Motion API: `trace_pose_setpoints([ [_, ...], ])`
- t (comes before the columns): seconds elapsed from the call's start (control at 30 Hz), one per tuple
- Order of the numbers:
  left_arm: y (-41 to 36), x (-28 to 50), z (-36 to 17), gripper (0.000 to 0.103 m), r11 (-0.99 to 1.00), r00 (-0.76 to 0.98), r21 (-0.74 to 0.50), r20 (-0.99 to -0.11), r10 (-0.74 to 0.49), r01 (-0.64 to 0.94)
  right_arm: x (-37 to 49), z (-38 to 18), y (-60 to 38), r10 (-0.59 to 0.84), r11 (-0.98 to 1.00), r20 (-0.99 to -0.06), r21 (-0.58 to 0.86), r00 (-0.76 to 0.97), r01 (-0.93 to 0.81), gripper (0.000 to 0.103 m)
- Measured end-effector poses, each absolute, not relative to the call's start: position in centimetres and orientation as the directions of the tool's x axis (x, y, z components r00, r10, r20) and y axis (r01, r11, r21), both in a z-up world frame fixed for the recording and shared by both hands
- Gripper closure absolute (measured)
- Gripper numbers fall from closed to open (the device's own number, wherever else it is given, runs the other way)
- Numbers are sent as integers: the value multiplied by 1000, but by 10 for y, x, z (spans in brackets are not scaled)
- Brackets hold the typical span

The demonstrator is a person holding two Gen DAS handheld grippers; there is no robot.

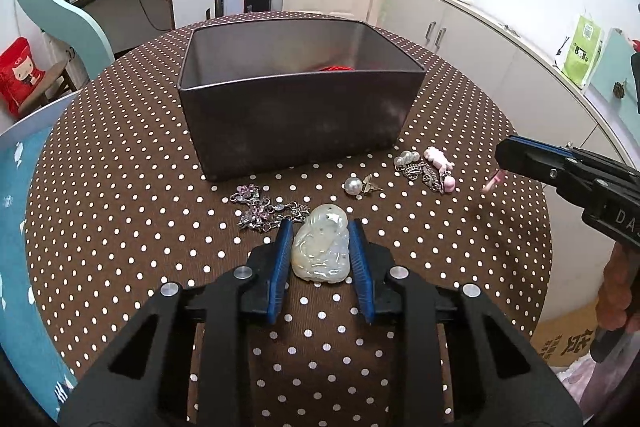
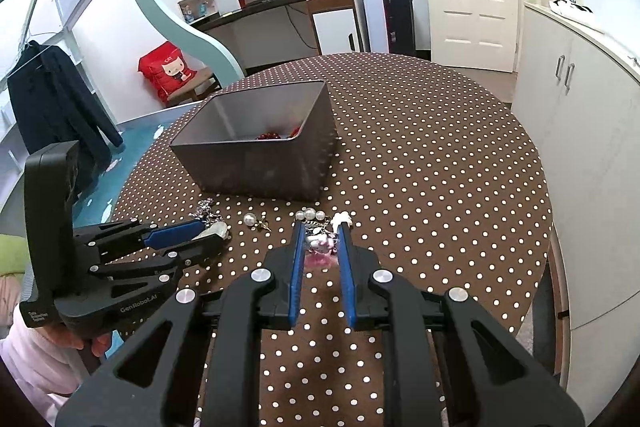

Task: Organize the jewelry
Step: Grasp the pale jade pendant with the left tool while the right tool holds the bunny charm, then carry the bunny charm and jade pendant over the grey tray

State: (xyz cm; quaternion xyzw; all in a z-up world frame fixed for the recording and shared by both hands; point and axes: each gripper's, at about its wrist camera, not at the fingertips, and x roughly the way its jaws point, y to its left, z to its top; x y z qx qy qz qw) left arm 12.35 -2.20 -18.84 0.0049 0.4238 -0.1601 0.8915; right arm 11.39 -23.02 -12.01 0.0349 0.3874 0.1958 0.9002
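Note:
A pale carved jade pendant (image 1: 320,251) lies on the dotted tablecloth, and my left gripper (image 1: 320,223) is shut on it, blue pads pressed to both its sides. In the right wrist view the pendant (image 2: 216,228) shows at the left gripper's (image 2: 208,233) tips. My right gripper (image 2: 320,227) hovers over a chain bracelet with pearls and pink charms (image 2: 320,241), shut on a small pink piece (image 2: 318,259). That pink piece (image 1: 493,182) hangs under the right gripper (image 1: 502,163). A grey box (image 1: 296,115) stands behind, with red beads (image 1: 336,68) inside.
A silver flower bracelet (image 1: 262,207) lies left of the pendant. A pearl with a bronze charm (image 1: 362,185) and the pearl-and-pink-charm bracelet (image 1: 428,167) lie in front of the box. The round brown table (image 1: 120,187) ends near a blue surface (image 1: 24,227) at left; white cabinets (image 1: 500,67) stand right.

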Motion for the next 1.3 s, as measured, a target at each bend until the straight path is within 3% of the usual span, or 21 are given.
trace_pose_setpoints([
  [0.43,-12,117,-160,75,957,660,-119,-700,-271,266,120,-104,-214,388,909,-668,164,635,-383,88],
  [0.9,-1,144,-104,75,962,770,-116,-579,-267,247,170,-70,-178,422,877,-616,91,665,-472,88],
  [1.3,-10,189,-106,75,953,746,-150,-595,-299,262,204,-94,-161,421,866,-681,104,599,-490,88],
])
